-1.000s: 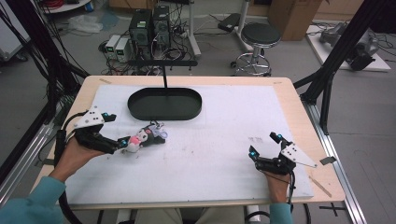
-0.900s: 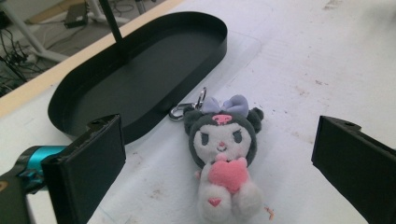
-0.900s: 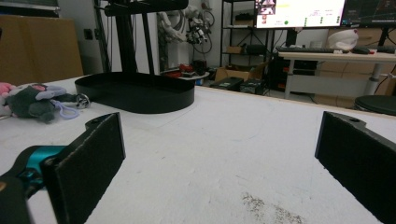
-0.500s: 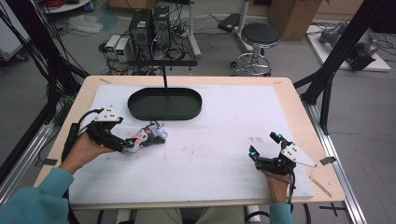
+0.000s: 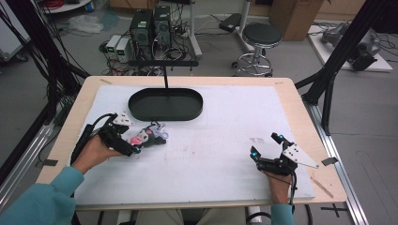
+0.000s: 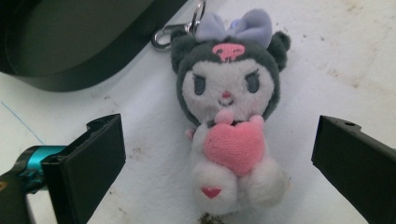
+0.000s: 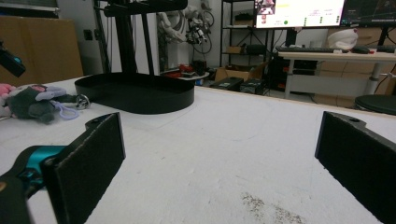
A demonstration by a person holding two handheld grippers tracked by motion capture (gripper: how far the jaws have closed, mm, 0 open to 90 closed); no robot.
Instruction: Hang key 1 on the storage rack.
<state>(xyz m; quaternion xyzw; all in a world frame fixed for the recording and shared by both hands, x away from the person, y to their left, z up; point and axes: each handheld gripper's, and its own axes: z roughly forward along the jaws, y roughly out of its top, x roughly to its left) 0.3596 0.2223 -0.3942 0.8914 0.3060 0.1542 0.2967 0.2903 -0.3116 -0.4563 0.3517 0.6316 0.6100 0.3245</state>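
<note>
Left hand-held gripper (image 6: 219,154) has closed in on the plush toy (image 6: 231,116), jaws wide open astride it, grasp pending; right hand-held gripper (image 5: 268,149) idle, open.

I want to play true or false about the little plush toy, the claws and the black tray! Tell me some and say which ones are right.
1. The plush toy lies on the white table cover between the open jaws of the left claw. True.
2. The plush toy is inside the black tray. False: it lies on the cover beside the tray.
3. The toy hugs a pink heart. True.
4. The right claw is squeezing the toy. False: it is open with nothing in it, far from the toy.
5. The toy wears a red hat. False: it has a pale purple bow on its head.
</note>
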